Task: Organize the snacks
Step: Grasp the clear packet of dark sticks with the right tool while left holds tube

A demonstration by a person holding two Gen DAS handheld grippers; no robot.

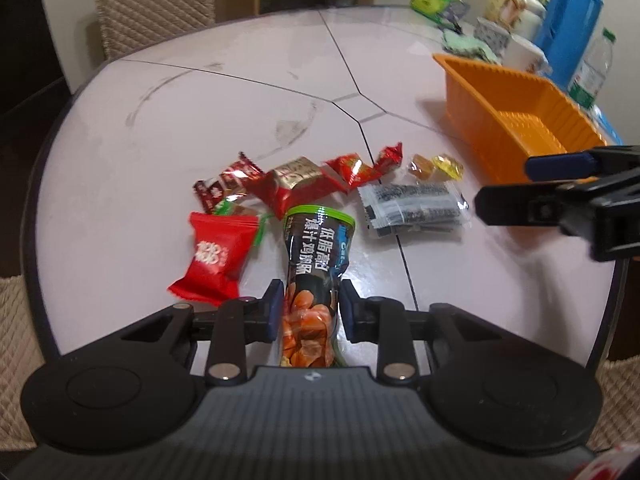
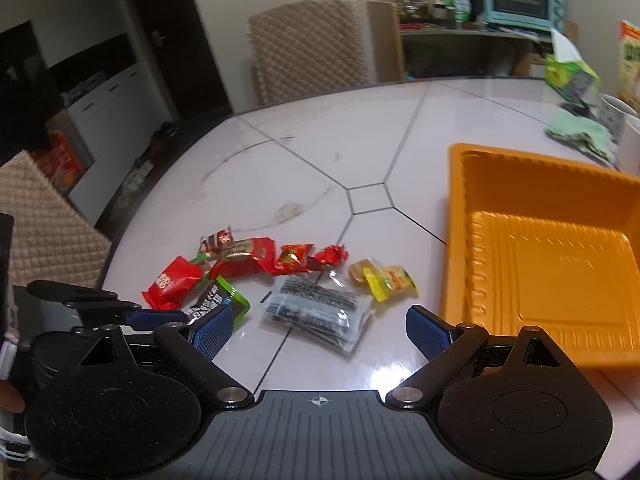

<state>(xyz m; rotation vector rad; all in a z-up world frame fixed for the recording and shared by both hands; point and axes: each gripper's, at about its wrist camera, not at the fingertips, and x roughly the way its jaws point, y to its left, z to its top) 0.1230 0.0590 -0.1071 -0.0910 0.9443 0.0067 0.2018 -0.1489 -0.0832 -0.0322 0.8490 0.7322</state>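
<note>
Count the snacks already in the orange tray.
0. The orange tray holds nothing in the right wrist view. All the snacks lie on the table to its left, except the dark pouch gripped by the left hand-held gripper.

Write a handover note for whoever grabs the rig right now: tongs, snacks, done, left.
Left tongs: shut on the black chicken pack, near the table's front edge.
Right tongs: open, empty, hanging above the table over the grey pack.
Orange tray: to the right, nothing in it.
On the table: red packs, grey pack, yellow candies.
Done: one pack gripped, none sorted.
Left: move the chicken pack and all the rest into the tray.
</note>
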